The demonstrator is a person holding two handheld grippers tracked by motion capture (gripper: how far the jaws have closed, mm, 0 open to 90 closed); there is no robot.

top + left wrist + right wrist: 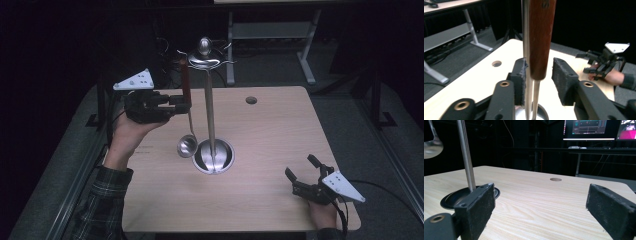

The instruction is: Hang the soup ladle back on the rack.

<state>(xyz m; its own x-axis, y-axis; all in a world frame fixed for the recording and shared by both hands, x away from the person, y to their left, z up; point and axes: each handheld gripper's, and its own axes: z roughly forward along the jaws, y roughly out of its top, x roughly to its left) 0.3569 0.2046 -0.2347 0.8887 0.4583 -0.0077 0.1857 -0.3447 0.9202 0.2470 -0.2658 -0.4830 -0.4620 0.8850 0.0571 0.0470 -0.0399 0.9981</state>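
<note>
A steel stand (209, 100) rises from a round base (214, 156) at the table's middle, with hooks at its top (205, 52). A ladle with a brown wooden handle (185, 85) hangs beside the pole, its bowl (187, 146) just above the table. My left gripper (184, 103) is raised, and its jaws flank the handle (541, 37) with slight gaps, so it is open (539, 72). The pole (526, 37) stands just behind. My right gripper (302, 172) rests open near the front right corner, with nothing in it (541, 202). From there the pole (465, 157) and the ladle bowl (431, 147) appear to the left.
The light wooden table (280, 130) has a round cable hole (251, 100) at the back right. Behind it stands another desk's metal frame (305, 50) on a dark floor. Lit monitors (589, 127) sit far off. The other hand's gripper (584, 63) shows beyond the ladle.
</note>
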